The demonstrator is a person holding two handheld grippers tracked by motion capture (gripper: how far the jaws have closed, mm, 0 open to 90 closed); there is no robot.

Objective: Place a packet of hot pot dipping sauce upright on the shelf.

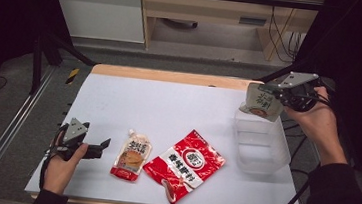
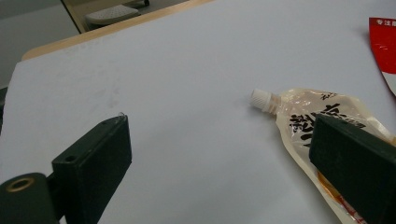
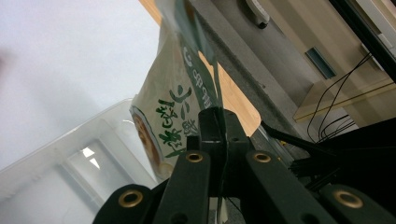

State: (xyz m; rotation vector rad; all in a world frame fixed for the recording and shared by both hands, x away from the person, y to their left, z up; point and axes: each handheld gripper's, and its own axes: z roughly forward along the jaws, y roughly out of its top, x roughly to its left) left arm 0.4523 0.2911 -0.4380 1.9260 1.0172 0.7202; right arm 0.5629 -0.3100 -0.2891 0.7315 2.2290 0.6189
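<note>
Low in the frame's left, I keep my left gripper (image 1: 106,143) idle with its jaws spread and empty, just beside the spouted pouch (image 1: 132,156) and the red packet (image 1: 184,165) that wait flat on the table (image 1: 179,102). Farther off at upper right, my right gripper (image 1: 276,92) is clenched on the edge of a green-lettered pouch (image 1: 263,103), hanging it over the clear bin (image 1: 260,147) so it can drop in cleanly.

Bare bench (image 1: 169,101) across back and middle, spouted pouch (image 1: 132,155) and red bag (image 1: 184,165) crowding front, clear tub (image 1: 260,146) blocking right edge.
</note>
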